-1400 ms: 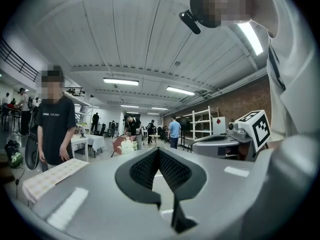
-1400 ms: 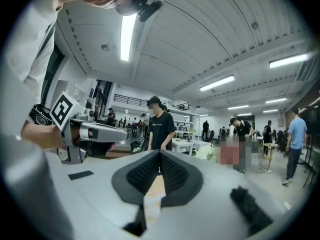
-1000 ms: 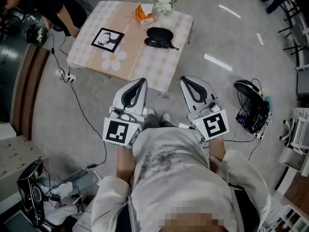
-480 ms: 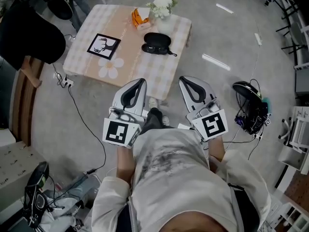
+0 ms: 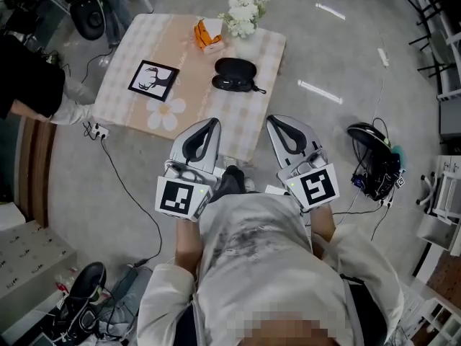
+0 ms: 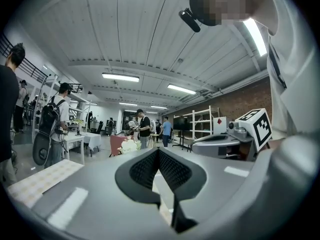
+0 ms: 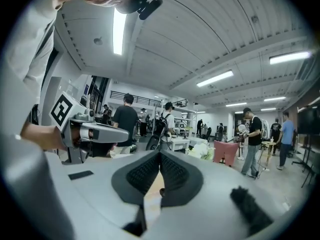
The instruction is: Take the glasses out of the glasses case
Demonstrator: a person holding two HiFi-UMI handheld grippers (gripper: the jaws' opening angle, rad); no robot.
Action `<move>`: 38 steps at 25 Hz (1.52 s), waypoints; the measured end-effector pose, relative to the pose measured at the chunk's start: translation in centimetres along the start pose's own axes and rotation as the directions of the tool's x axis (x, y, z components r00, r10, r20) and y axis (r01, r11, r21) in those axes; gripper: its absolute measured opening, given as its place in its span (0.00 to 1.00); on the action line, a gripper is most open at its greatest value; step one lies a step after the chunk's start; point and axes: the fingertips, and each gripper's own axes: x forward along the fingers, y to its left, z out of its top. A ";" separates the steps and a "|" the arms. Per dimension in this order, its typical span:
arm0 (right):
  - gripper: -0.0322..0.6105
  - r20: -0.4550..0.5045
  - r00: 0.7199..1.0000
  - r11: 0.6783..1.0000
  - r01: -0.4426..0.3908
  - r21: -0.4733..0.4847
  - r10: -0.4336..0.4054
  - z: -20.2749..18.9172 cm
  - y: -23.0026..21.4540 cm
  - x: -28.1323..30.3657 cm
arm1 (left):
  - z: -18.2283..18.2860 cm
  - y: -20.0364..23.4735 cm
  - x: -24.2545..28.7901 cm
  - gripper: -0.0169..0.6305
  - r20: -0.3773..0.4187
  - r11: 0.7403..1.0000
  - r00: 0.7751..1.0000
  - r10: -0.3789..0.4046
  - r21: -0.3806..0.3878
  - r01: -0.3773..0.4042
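The glasses case [image 5: 235, 73] lies closed on the bench [image 5: 205, 107], in its far half and close to the right edge, with a thin cord trailing from it toward that edge. It is black and oval.

Both grippers are held close to the person's body, side by side, at the near edge of the bench and well apart from the case. The left gripper [image 5: 207, 123] points toward the near edge. Its own view shows the jaws clenched, ribbed pads meeting at the tips, with nothing between them [image 6: 158, 151]. The right gripper [image 5: 278, 122] hangs over the floor just off the near right corner, and its jaws are likewise closed on nothing [image 7: 159, 155].

Only bare checked cloth lies between the gripper tips and the case. A bunch of white flowers [image 5: 242, 14] stands at the far edge just beyond the case, with a small orange pack [image 5: 209, 32] beside it. A framed deer picture [image 5: 153, 80] lies toward the left edge, and a daisy-shaped mat [image 5: 167, 112] lies nearer the person. A cable and a power strip [image 5: 101, 130] lie on the floor off the left edge.
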 end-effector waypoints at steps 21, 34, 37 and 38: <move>0.08 -0.036 0.998 0.999 0.053 0.010 -0.053 -0.2 -4.3 7.9 | -0.5 6.9 7.3 0.04 -0.022 0.997 0.996 -0.082 -0.014 0.082; 0.08 -0.067 0.991 0.993 0.118 0.004 -0.117 0.1 -6.1 11.7 | -0.2 10.6 9.8 0.04 -0.012 0.989 0.990 -0.143 -0.034 0.143; 0.08 -0.078 0.989 0.992 0.123 0.000 -0.122 -0.3 -6.3 12.2 | -0.7 11.1 10.1 0.04 -0.016 0.988 0.989 -0.146 -0.044 0.145; 0.08 -0.075 0.989 0.992 0.125 0.001 -0.124 -0.4 -6.4 12.2 | -0.9 11.2 10.2 0.04 -0.019 0.988 0.989 -0.149 -0.048 0.148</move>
